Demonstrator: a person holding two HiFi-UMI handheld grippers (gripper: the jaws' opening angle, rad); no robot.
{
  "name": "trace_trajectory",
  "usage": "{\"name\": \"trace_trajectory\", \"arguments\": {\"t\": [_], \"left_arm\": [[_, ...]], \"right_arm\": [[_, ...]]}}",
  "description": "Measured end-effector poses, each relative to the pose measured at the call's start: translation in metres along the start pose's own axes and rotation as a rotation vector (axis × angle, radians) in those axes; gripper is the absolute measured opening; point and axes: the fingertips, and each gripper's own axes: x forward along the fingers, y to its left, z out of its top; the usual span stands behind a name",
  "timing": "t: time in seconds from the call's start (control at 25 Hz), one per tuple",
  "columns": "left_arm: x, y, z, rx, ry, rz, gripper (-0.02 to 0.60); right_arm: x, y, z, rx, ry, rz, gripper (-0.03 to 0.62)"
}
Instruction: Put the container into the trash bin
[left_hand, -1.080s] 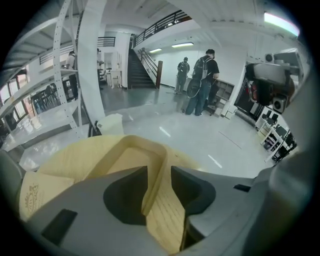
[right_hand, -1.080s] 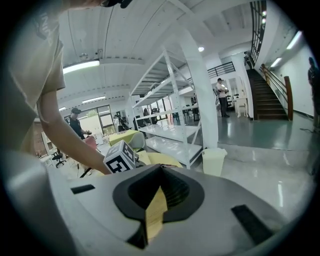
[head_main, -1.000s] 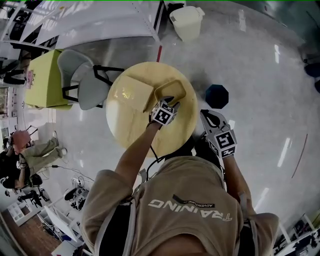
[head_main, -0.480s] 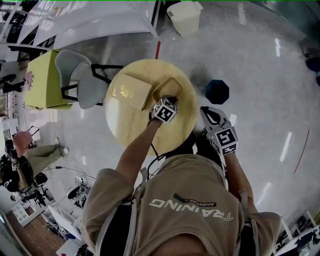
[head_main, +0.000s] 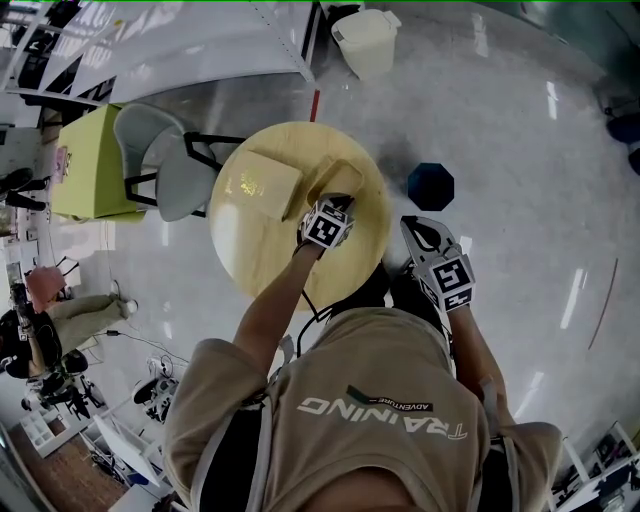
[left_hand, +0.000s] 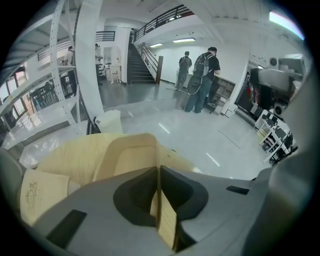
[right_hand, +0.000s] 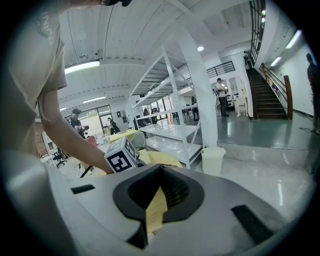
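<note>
While in closing left tool, container mouth-up, long axis away.

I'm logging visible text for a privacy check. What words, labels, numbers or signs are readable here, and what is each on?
"TRAINING": on the back of the person's shirt, upside down in the head view.
"ADVENTURE": small print on the same shirt, only just legible.
Print on the tan flat packet: too blurred to read.
Marker cube and the other one: square codes, no letters.
</note>
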Motion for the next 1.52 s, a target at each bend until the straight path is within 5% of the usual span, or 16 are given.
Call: {"name": "trace_trajectory", "arguments": {"t": [0.44, 1.08, 1.52], "left_arm": [[-0.067, -0.053, 0.018, -0.093, -0.121, -0.053, 0.023], [-0.102, -0.109, 0.029, 0.002, -0.221, -0.135, 0.023], [-0.088, -0.130, 0.050, 0.040, -0.226, -0.187, 0.023]], "right_arm": [[-0.036, 0.027, 0.013, -0.033, -0.045, -0.037, 0.003], [-0.095, 0.045, 0.008, -0.041, -0.089, -0.199, 0.004], [-0.122, 0.018, -0.012, -0.001, -0.072, -0.294, 0.004]]}}
